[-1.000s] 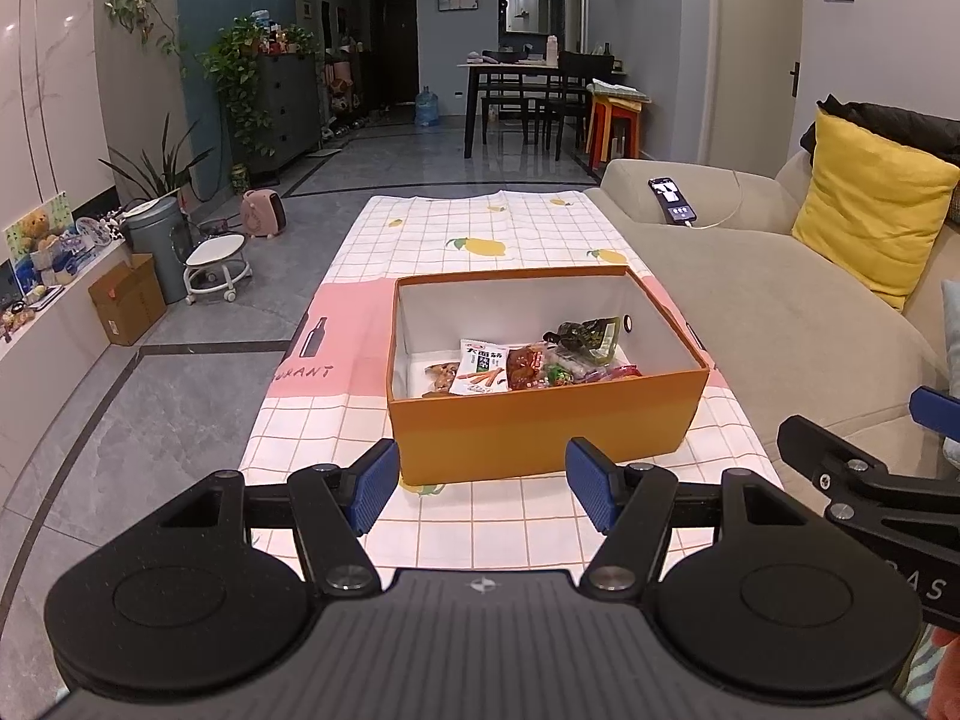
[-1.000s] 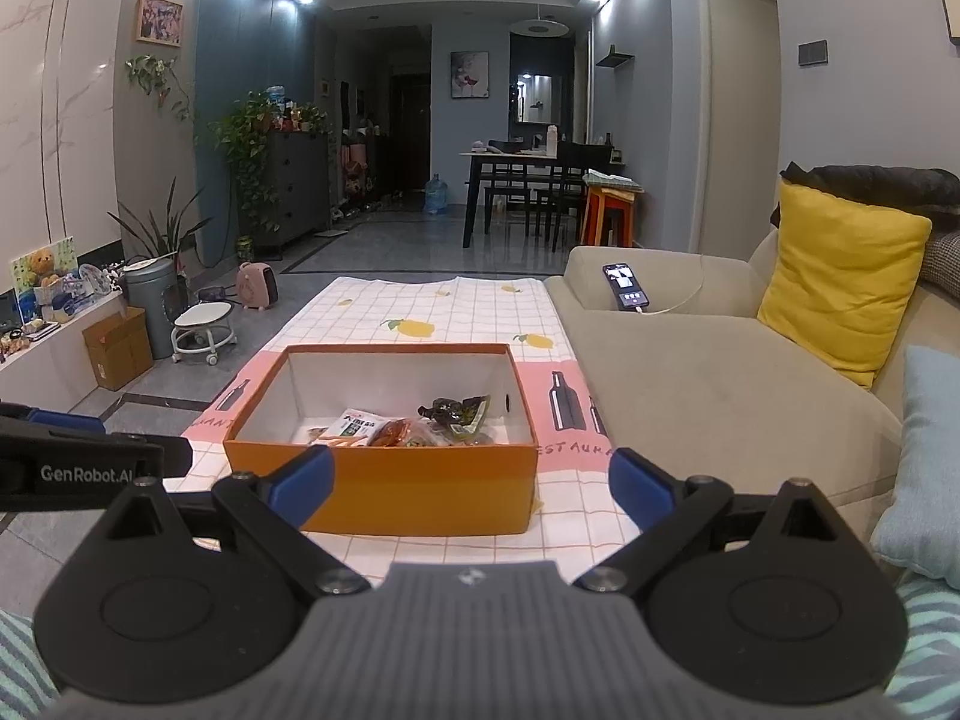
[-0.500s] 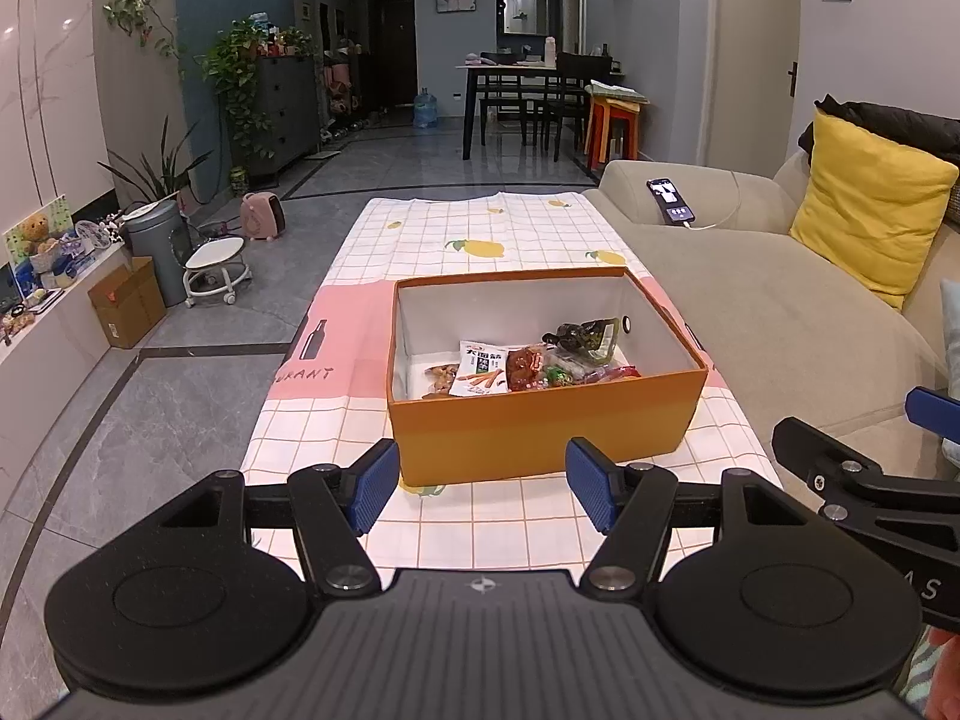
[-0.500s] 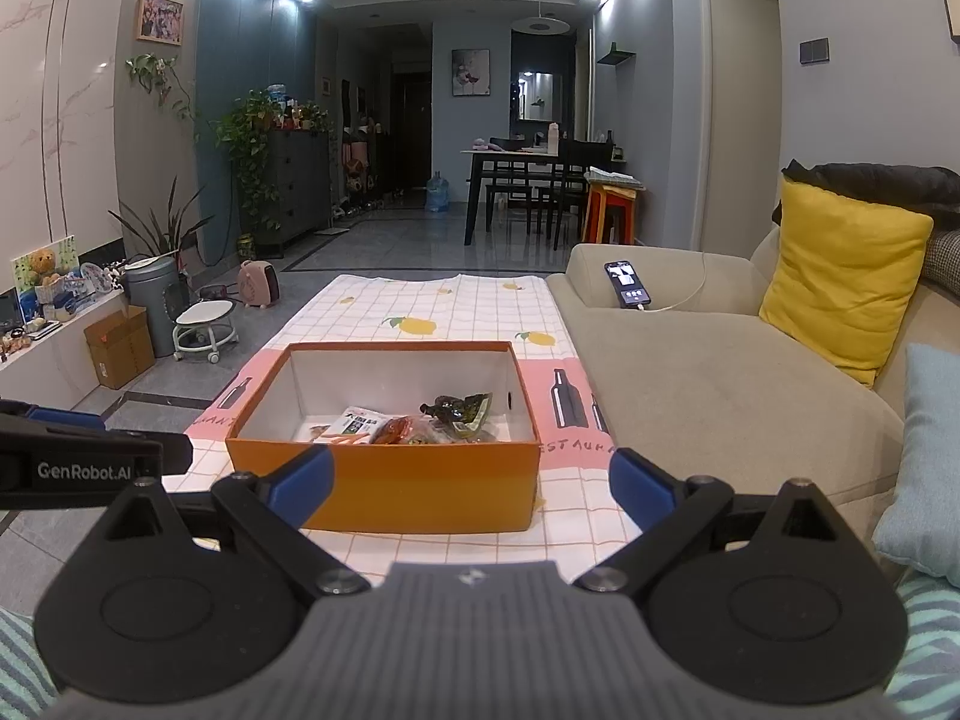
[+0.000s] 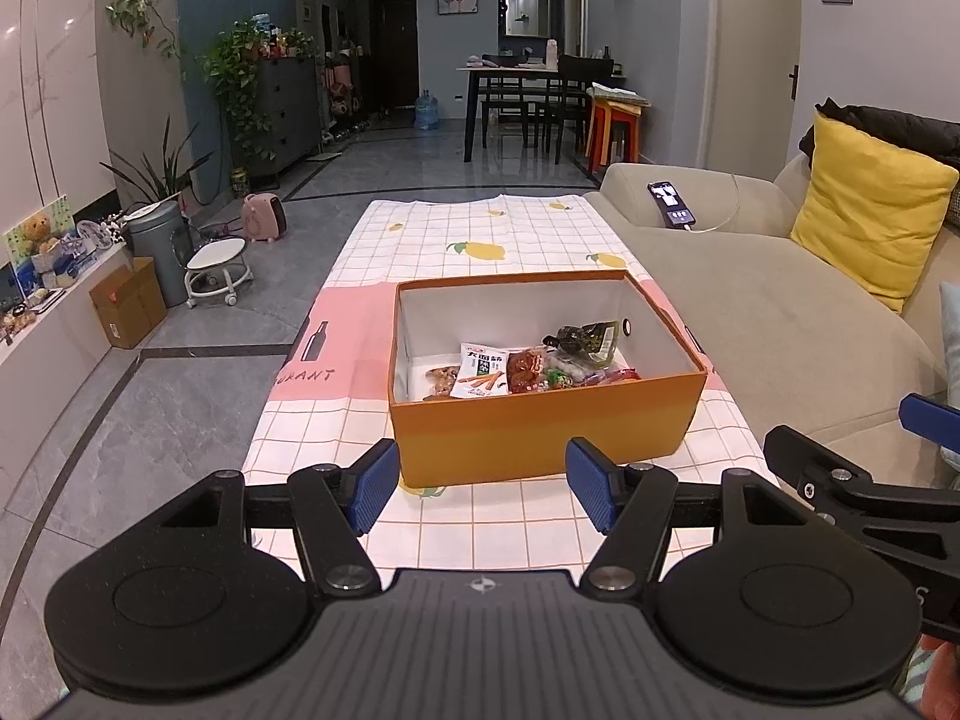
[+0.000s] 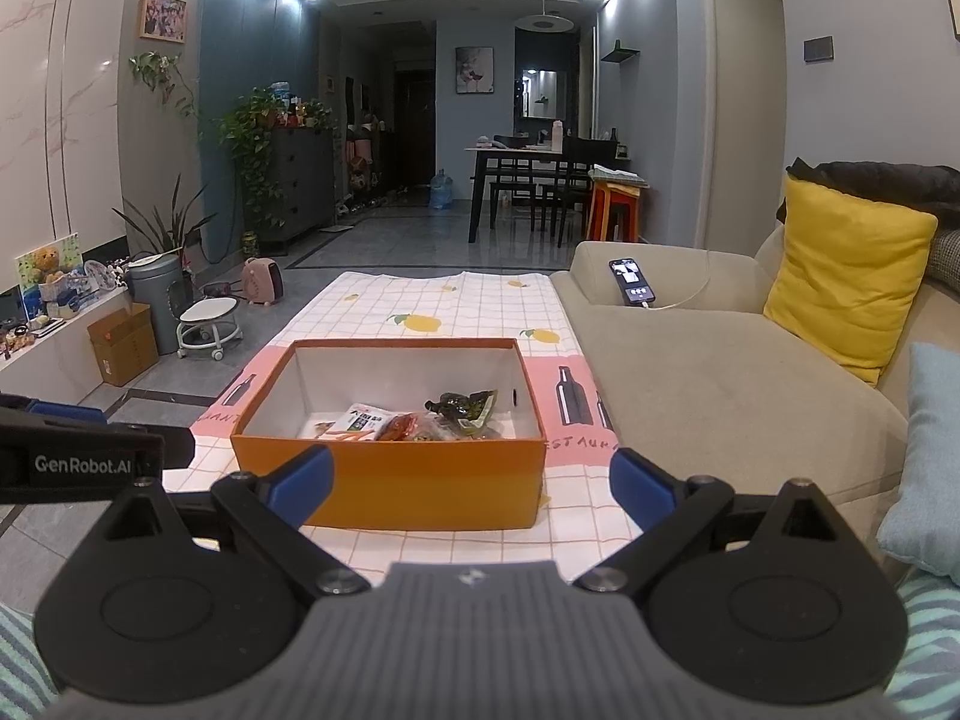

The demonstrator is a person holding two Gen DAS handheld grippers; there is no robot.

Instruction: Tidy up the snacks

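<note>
- The sofa (image 5: 750,312) runs along the right of the room, with a yellow cushion (image 5: 870,222) against its back and a phone (image 5: 672,204) on its arm; none of it matters to the job.
- The surface (image 5: 480,240), under a checked cloth printed with lemons, lies ahead of both cameras and touches the sofa's front edge.
- The orange box (image 5: 540,426) stands on the near part of that cloth, lid off, white inside. It is the only container in play.
- The snacks (image 5: 522,366) are all in the box, heaped against its near wall: a white packet with carrot-coloured sticks (image 5: 480,369), a reddish packet beside it, and a dark green pouch (image 5: 585,339) propped on the pile toward the right. The far half of the box floor is bare. No snacks show on the cloth outside the box.
- The left tongs (image 5: 483,492) hang spread apart and hold nothing, short of the box's near wall.
- The right tongs (image 6: 471,483) are spread wider, also holding nothing, just right of the left pair and equally short of the box.
- Judgement: the sorting looks nearly done or at a pause. If a packet is to be moved, come in from above over the near wall rather than pushing at the cardboard, take the top green pouch first, and pinch a flat edge so the crinkly film does not slip.
</note>
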